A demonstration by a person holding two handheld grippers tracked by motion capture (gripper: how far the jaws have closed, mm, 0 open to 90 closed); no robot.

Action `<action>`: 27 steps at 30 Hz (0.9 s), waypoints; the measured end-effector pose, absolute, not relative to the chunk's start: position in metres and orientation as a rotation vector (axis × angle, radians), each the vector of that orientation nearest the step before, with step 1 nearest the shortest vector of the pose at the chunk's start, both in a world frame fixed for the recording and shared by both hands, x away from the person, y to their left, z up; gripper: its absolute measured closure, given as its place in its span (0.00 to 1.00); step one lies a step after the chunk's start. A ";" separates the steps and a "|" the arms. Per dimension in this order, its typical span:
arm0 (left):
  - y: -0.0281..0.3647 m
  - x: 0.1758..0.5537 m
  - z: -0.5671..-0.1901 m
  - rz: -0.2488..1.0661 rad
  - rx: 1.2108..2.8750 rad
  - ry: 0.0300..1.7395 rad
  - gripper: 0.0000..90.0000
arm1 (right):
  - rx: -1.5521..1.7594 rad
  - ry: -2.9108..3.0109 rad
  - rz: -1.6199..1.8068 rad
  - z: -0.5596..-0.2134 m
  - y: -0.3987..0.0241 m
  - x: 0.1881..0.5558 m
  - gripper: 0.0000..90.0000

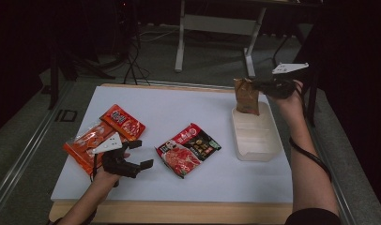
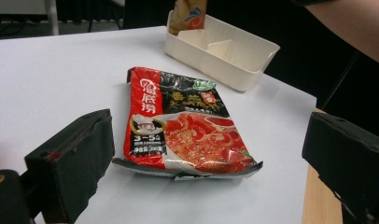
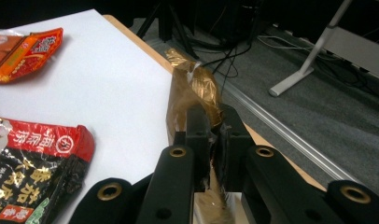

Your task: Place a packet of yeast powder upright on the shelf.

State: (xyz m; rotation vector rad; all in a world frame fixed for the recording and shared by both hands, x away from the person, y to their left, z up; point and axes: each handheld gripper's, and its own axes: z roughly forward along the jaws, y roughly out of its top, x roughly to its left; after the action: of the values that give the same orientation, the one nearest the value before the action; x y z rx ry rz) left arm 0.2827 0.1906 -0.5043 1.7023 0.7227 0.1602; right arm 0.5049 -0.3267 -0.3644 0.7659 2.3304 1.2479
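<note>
My right gripper (image 1: 254,85) is shut on the top edge of a brown-gold packet (image 1: 247,97), which hangs upright over the far end of the cream divided tray (image 1: 268,147). In the right gripper view both jaws pinch the crinkled packet (image 3: 193,91). My left gripper (image 1: 140,153) rests open near the table's front left, jaws wide apart with nothing between them. Just right of it lies a red and black soup-base packet (image 1: 188,149), flat on the white table; in the left gripper view that packet (image 2: 180,128) lies ahead between the spread jaws.
Two orange-red packets (image 1: 122,122) (image 1: 85,145) lie at the left of the white table (image 1: 198,105). A desk frame (image 1: 217,28) and cables stand on the floor beyond the far edge. The tray (image 2: 225,53) has a divider inside.
</note>
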 end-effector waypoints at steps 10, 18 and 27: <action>0.191 0.283 -0.506 0.158 1.705 0.730 0.03 | 0.829 2.357 1.200 -0.389 -0.331 0.508 0.94; 0.189 0.284 -0.506 0.165 1.711 0.728 0.03 | 0.977 2.276 1.180 -0.399 -0.352 0.507 0.89; 0.184 0.282 -0.504 0.189 1.732 0.690 0.03 | 0.996 2.239 1.201 -0.394 -0.359 0.497 0.78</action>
State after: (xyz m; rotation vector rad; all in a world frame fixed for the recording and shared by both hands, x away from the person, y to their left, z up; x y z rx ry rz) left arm 0.2816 0.1841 -0.5036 1.7321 0.6897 0.1889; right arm 0.4967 -0.3586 -0.3936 0.9965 2.2391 1.2009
